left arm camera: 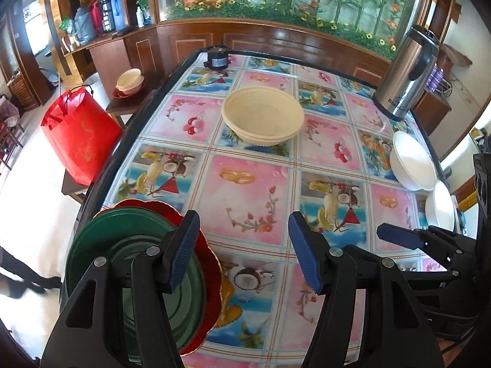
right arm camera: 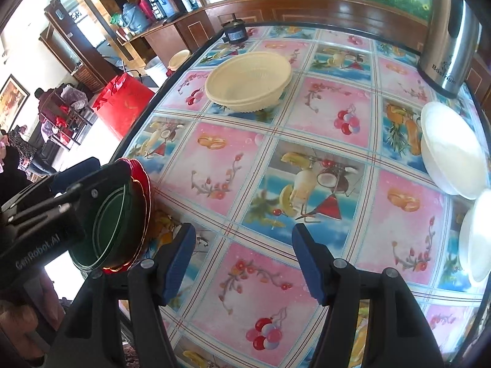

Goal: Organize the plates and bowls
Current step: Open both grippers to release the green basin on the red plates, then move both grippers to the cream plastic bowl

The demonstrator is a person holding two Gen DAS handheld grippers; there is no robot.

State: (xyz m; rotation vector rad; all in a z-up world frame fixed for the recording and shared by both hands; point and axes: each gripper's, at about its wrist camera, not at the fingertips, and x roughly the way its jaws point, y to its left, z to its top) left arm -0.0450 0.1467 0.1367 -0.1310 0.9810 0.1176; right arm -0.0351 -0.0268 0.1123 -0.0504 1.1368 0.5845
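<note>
A: Why are both tongs hanging over bare counter [right arm camera: 270, 141] with nothing in them?

B: They are sitting spread, the left tongs [left arm camera: 244, 251] and the right tongs [right arm camera: 242, 260] alike, pads apart and pinching nothing. My guess is they are choosing between piles.

A: Where are the dishes lying?

B: The green plates [left arm camera: 132, 245] are resting stacked on the red plate [left arm camera: 211, 260] at the near left edge, seemingly grouped by kind. The 2 cream bowls [left arm camera: 262, 119] are nesting mid-counter. The 2 white bowls [right arm camera: 451, 153] are sitting apart along the right edge, not yet nested.

A: So what is remaining?

B: Probably nesting those whites; the steel flask [left arm camera: 408, 73] is standing just behind them, so a reach there is needing care.
</note>
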